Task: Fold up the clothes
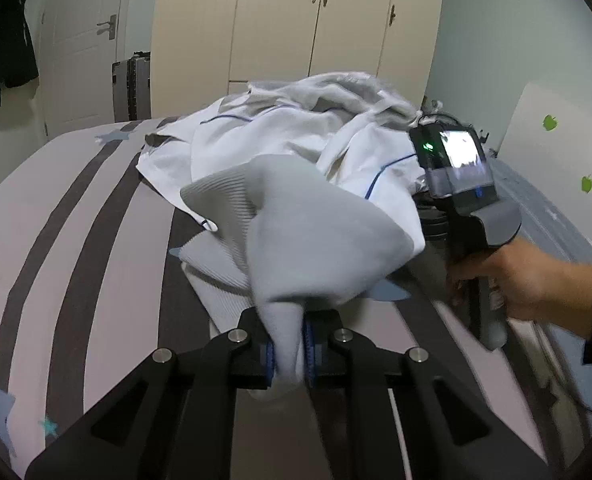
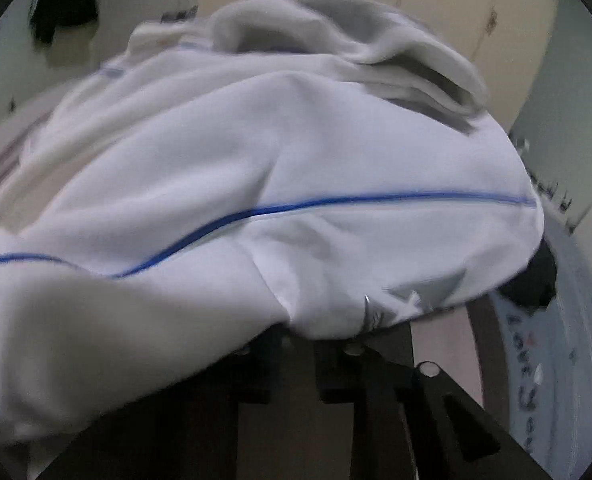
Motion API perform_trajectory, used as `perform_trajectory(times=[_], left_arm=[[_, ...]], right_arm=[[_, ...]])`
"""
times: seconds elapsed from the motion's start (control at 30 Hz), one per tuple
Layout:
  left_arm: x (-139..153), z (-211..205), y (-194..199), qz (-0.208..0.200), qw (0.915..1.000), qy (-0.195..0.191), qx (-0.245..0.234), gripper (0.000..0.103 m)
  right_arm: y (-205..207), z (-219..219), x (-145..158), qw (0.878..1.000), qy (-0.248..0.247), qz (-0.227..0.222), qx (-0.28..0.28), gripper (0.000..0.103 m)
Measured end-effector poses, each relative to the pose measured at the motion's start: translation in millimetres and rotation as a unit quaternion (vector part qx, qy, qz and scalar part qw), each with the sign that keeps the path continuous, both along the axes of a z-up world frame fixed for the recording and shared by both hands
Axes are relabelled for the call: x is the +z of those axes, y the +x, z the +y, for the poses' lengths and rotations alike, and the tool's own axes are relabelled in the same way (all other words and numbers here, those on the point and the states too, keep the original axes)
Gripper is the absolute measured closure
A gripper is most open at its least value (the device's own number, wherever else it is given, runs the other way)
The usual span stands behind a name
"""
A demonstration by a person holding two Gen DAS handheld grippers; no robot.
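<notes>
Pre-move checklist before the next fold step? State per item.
1. Left gripper shut on the pale grey ribbed knit garment: ok, cloth is bunched between the blue pads.
2. Right gripper's grasp: cannot tell; the white garment with thin blue piping drapes over its fingers.
3. Grey garment free of the white one: not ok; it overlaps the white pile.
4. Garment spread flat: not ok, both are crumpled.
5. Bare area on the striped star-print bedspread to lay cloth on: ok, near the left side.
6. Right-wrist view sharp: not ok, blurred.
</notes>
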State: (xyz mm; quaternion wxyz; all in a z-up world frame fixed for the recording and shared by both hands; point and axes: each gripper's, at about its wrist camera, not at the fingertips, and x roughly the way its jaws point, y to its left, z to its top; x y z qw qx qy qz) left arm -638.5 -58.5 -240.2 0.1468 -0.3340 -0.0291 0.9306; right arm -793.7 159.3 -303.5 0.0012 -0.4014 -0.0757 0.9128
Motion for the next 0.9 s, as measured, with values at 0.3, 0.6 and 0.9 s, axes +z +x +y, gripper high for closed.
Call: perform_trajectory(times=[0.3,0.6,0.9], left_arm=[[40.4,1.2,79.8,-0.001,0.9998,0.013,-0.016,0.094],[42.7,37.7,197.8,-0.006,0.9985,-0.020,-0.050,0.103],[-6.3,7.0,150.5,-0.047,0.9981,-0.003,0.038,0.052]], right_arm=[[126.2,50.5,31.8,0.995,-0.089,0.054,0.006,0.100],[271.3,92.4,35.7,0.995,-0.085,0.043,0.037,0.103],[220.7,66.6,17.7,0.982,-0.184,-0.022,0.035,0.041]])
